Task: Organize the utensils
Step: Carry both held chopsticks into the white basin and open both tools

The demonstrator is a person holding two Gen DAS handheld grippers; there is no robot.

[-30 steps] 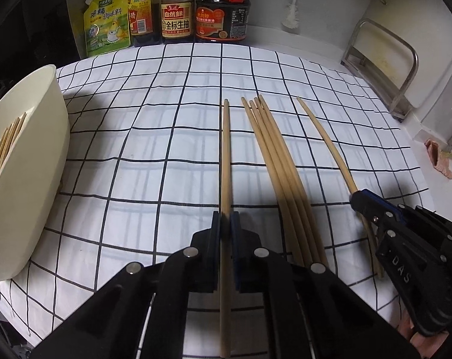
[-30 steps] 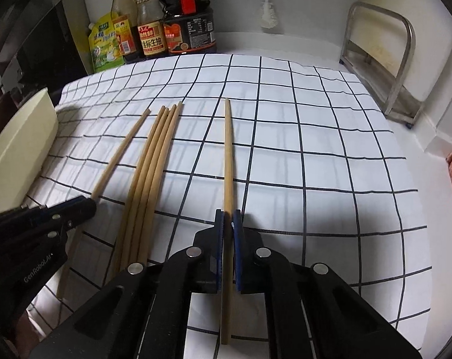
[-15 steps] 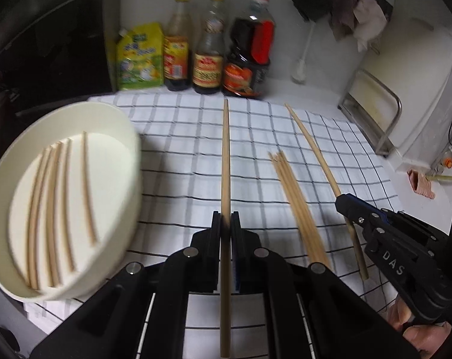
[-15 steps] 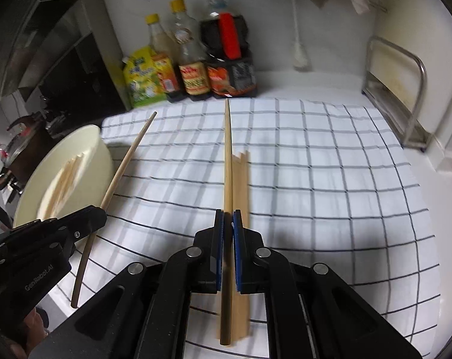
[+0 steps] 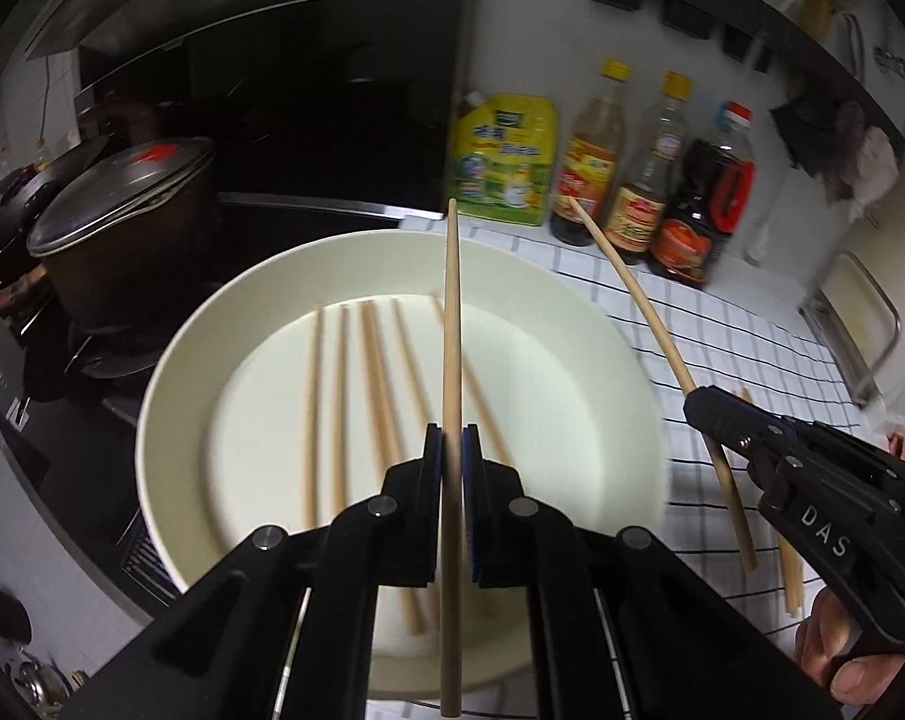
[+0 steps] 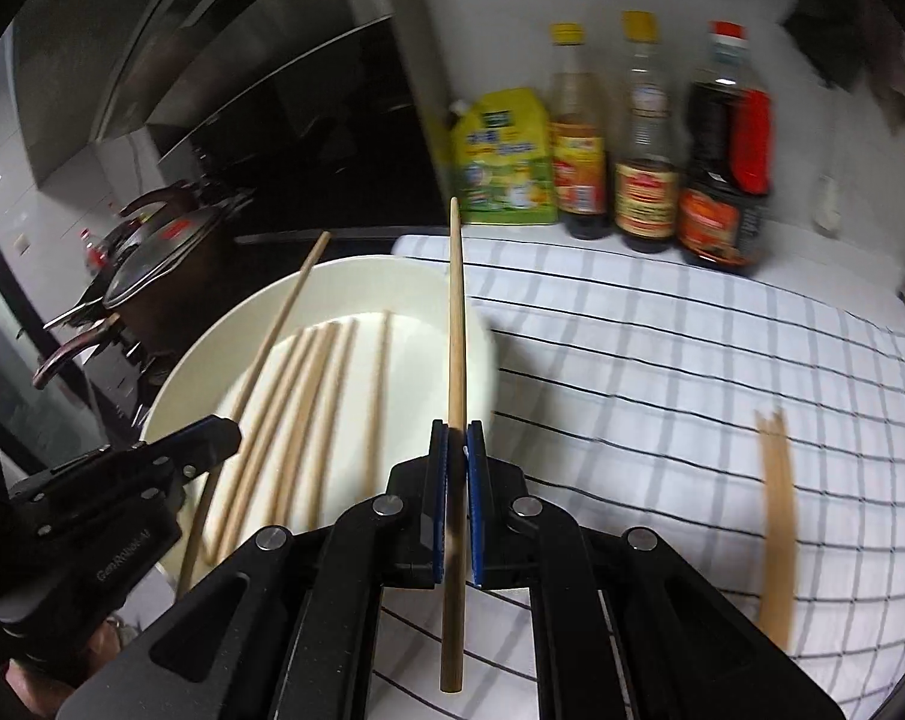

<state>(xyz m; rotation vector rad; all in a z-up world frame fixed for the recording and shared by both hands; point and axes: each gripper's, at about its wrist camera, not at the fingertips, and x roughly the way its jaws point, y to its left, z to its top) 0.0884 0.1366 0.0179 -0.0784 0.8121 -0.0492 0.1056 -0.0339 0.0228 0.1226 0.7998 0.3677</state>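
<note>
Checked cloth (image 6: 662, 360), one bowl (image 5: 212, 324), three bottles (image 5: 638, 192)

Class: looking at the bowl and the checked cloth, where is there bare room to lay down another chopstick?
Free: the bowl's right floor beside its chopsticks; the checked cloth between the bowl, the bottles and the loose chopsticks. Crowded: the bowl's left half.

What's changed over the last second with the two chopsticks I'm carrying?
Both grippers lifted their chopsticks off the checked cloth and swung toward the white bowl. The left gripper now holds its chopstick over the bowl; the right gripper has its chopstick at the bowl's near rim. Unchanged: both grips stay shut, chopsticks in the bowl and the bundle on the cloth lie untouched.
</note>
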